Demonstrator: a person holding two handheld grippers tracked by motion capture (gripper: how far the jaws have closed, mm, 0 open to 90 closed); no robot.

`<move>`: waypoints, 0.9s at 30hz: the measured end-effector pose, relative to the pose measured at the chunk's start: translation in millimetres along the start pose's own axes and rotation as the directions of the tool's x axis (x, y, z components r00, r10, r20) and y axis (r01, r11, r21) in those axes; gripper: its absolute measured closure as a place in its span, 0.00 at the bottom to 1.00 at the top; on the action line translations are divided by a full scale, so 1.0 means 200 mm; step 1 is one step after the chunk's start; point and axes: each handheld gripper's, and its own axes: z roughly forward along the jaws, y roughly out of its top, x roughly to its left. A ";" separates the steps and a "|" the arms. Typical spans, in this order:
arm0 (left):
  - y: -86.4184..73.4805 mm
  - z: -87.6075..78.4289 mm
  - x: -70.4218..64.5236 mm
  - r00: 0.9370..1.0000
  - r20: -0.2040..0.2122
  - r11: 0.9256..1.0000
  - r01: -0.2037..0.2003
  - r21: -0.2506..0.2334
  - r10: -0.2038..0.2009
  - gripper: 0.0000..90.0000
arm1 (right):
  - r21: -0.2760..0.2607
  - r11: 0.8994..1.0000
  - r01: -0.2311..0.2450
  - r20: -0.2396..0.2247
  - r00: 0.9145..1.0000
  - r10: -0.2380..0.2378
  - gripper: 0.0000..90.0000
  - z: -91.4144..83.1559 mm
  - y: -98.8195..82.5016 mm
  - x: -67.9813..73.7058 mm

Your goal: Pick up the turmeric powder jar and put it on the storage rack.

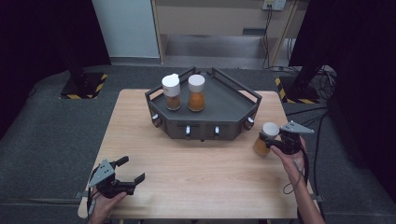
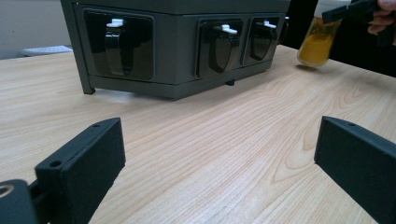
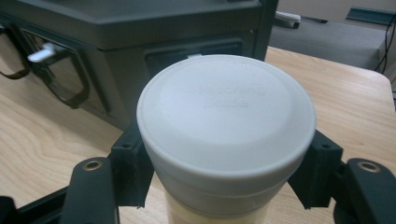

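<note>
- The right gripper (image 1: 275,142) has its jaws clamped on a spice jar (image 1: 265,140) just under its white lid, at the table's (image 1: 196,177) right edge beside the rack (image 1: 233,109).
- The left gripper (image 1: 125,173) rests wide open, holding nothing.
- Step: jar grasped. Next, I judge, lift it onto the rack beside the two jars (image 1: 184,93).

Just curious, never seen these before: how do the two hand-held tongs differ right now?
The right tongs are shut on a white-capped spice jar beside the dark rack; the left tongs stand open and hold nothing. The right sit close to the rack, the left near the table's front edge. Both are black and hand-held.
</note>
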 end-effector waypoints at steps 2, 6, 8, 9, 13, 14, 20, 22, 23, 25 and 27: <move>0.00 0.00 0.00 1.000 0.001 1.000 0.000 0.001 0.000 0.01 | 0.005 1.000 0.017 -0.018 1.000 -0.016 0.37 -0.02 0.03 0.00; 0.00 0.00 0.00 1.000 0.001 1.000 0.000 0.001 0.000 0.01 | 0.014 0.999 0.042 -0.054 0.998 -0.041 0.37 -0.04 0.09 0.00; 0.00 0.00 0.00 1.000 0.000 1.000 0.000 0.001 0.000 0.01 | 0.015 0.998 0.053 -0.074 0.996 -0.052 0.37 -0.05 0.11 0.00; 0.00 0.00 0.00 1.000 0.000 1.000 0.000 0.001 0.000 0.01 | 0.017 0.998 0.057 -0.084 0.995 -0.056 0.37 -0.06 0.12 0.01; 0.00 0.00 0.00 1.000 -0.001 1.000 0.002 0.001 -0.002 0.01 | 0.017 0.997 0.078 -0.125 0.989 -0.075 0.37 -0.07 0.18 0.01; 0.00 0.00 0.00 1.000 -0.001 1.000 0.002 0.001 -0.002 0.01 | 0.015 0.997 0.081 -0.135 0.988 -0.078 0.37 -0.07 0.19 0.01; 0.00 0.00 0.00 1.000 -0.001 1.000 0.003 0.000 -0.003 0.01 | 0.013 0.994 0.104 -0.190 0.977 -0.100 0.37 -0.09 0.28 0.02; 0.00 0.00 0.00 1.000 -0.001 1.000 0.005 0.000 -0.005 0.01 | 0.009 0.995 0.103 -0.205 0.974 -0.099 0.37 -0.09 0.30 0.03; 0.00 0.00 0.00 1.000 -0.001 1.000 0.006 0.000 -0.006 0.01 | 0.008 0.995 0.102 -0.214 0.972 -0.098 0.37 -0.09 0.31 0.02; 0.00 0.00 0.00 1.000 0.000 1.000 0.006 -0.001 -0.006 0.01 | 0.004 0.995 0.100 -0.229 0.969 -0.096 0.37 -0.09 0.33 0.03; 0.00 0.00 0.00 1.000 0.000 1.000 0.008 -0.002 -0.008 0.01 | 0.006 0.994 0.111 -0.237 0.966 -0.106 0.37 -0.09 0.36 0.04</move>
